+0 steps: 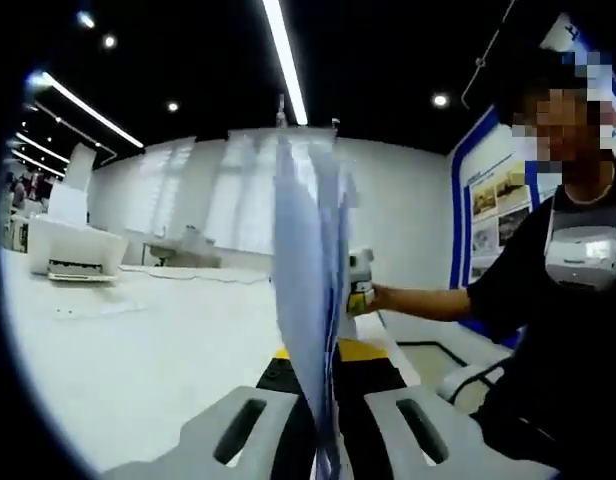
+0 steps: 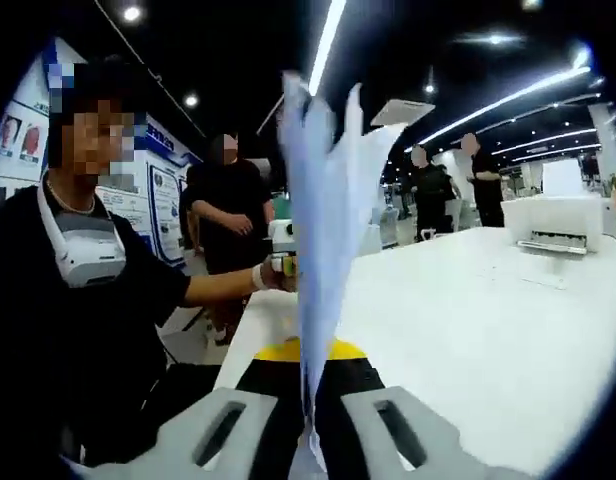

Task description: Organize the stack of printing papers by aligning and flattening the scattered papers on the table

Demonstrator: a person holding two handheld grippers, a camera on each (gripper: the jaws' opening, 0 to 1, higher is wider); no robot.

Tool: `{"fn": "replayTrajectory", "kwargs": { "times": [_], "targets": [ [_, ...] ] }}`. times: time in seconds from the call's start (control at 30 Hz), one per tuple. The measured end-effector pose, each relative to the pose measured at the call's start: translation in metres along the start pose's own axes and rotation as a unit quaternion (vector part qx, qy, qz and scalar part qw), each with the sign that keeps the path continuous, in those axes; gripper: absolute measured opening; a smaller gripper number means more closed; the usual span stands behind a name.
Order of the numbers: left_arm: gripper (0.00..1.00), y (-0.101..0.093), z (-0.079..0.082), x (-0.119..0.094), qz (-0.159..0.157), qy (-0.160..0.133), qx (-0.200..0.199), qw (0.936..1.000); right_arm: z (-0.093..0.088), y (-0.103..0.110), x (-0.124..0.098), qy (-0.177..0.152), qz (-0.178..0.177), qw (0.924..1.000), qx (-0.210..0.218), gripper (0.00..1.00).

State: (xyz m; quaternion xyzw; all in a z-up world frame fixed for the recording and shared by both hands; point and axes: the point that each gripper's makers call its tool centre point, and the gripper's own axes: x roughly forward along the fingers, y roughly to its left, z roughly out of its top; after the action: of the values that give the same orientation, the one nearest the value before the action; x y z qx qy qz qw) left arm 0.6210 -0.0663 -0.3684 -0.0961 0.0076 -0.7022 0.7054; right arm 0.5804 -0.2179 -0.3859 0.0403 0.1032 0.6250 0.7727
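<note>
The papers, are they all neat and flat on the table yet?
Not yet. Done: the papers look gathered into one bunch, held upright off the white table. In hand: the left gripper and right gripper each pinch the bunch on edge. Left: the top edges splay apart in the right gripper view, so they need squaring up, then laying flat on the table near the printer.

Long ceiling lights (image 1: 284, 60) shone bright against a dark roof. The white table (image 2: 488, 310) glared. Papers (image 1: 308, 300) looked blurry, and edges curved.
</note>
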Motion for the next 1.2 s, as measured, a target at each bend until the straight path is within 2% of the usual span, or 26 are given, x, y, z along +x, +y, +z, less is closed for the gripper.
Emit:
{"fn": "replayTrajectory", "kwargs": {
  "times": [0.07, 0.1, 0.13, 0.17, 0.2, 0.23, 0.27, 0.3, 0.33, 0.37, 0.43, 0.47, 0.5, 0.6, 0.63, 0.73, 0.8, 0.87, 0.97, 1.2],
  "targets": [
    [0.06, -0.002, 0.006, 0.001, -0.003, -0.001, 0.008, 1.0, 0.01, 0.0, -0.002, -0.007, -0.001, 0.9998, -0.017, 0.0],
    [0.08, -0.002, 0.008, 0.0, -0.005, -0.001, 0.009, 0.9999, 0.014, 0.0, -0.002, -0.011, -0.001, 0.9997, -0.023, 0.03],
    [0.14, -0.002, 0.008, 0.0, -0.005, -0.001, 0.009, 0.9999, 0.016, 0.001, -0.002, -0.012, 0.0, 0.9997, -0.023, 0.14],
    [0.18, -0.002, 0.008, 0.0, -0.006, -0.001, 0.009, 0.9999, 0.018, 0.002, -0.003, -0.014, 0.001, 0.9997, -0.023, 0.19],
    [0.17, -0.002, 0.005, 0.0, -0.006, 0.003, 0.006, 1.0, 0.021, 0.002, -0.003, -0.022, 0.005, 0.9996, -0.015, 0.1],
    [0.09, 0.008, -0.016, -0.002, 0.014, 0.022, -0.045, 0.9986, 0.013, -0.01, -0.003, -0.019, -0.024, 0.9995, 0.003, 0.0],
    [0.06, 0.01, -0.023, -0.003, 0.014, 0.023, -0.059, 0.9979, 0.006, -0.004, -0.002, -0.013, -0.005, 0.9997, 0.019, 0.0],
    [0.06, 0.011, -0.024, -0.003, 0.01, 0.02, -0.057, 0.9981, 0.003, -0.001, -0.001, -0.011, 0.003, 0.9997, 0.023, 0.0],
    [0.06, 0.005, -0.023, -0.003, -0.007, 0.009, -0.043, 0.999, 0.0, -0.001, 0.001, -0.008, 0.002, 1.0, 0.003, 0.0],
    [0.06, 0.002, -0.022, -0.002, -0.014, 0.005, -0.03, 0.9994, 0.002, -0.003, 0.002, -0.015, -0.01, 0.9998, 0.005, 0.0],
    [0.06, 0.005, -0.02, -0.004, 0.001, 0.002, -0.069, 0.9976, 0.004, -0.002, 0.001, -0.016, -0.013, 0.9991, 0.036, 0.0],
    [0.06, 0.006, -0.018, -0.004, 0.0, 0.002, -0.063, 0.998, 0.006, -0.001, 0.001, -0.009, -0.013, 0.998, 0.062, 0.0],
    [0.06, 0.004, -0.016, -0.004, -0.002, 0.001, -0.069, 0.9976, 0.009, -0.003, 0.0, -0.004, -0.019, 0.9975, 0.067, 0.0],
    [0.1, 0.005, -0.008, -0.005, 0.008, -0.001, -0.118, 0.993, 0.02, -0.007, 0.001, 0.003, -0.029, 0.9929, 0.115, 0.0],
    [0.13, 0.006, -0.005, -0.007, 0.005, -0.005, -0.117, 0.9931, 0.021, -0.006, 0.003, 0.004, -0.025, 0.9925, 0.119, 0.0],
    [0.21, 0.012, -0.009, -0.018, 0.027, -0.001, -0.118, 0.9926, 0.02, -0.005, 0.005, 0.015, -0.01, 0.9869, 0.16, 0.0],
    [0.21, 0.014, -0.011, -0.028, 0.04, -0.004, -0.109, 0.9932, 0.015, -0.009, 0.004, 0.017, -0.007, 0.9834, 0.18, 0.0],
    [0.21, 0.019, -0.005, -0.039, 0.058, -0.024, -0.095, 0.9935, 0.005, -0.017, 0.002, 0.024, -0.021, 0.9797, 0.198, 0.0],
    [0.21, 0.023, 0.0, -0.054, 0.072, -0.04, -0.098, 0.9918, -0.005, -0.022, 0.003, 0.028, -0.019, 0.9762, 0.214, 0.0],
    [0.21, 0.031, -0.009, -0.06, 0.085, -0.034, -0.098, 0.9909, -0.02, -0.029, 0.009, 0.038, -0.023, 0.9691, 0.243, 0.0]
  ]
}}
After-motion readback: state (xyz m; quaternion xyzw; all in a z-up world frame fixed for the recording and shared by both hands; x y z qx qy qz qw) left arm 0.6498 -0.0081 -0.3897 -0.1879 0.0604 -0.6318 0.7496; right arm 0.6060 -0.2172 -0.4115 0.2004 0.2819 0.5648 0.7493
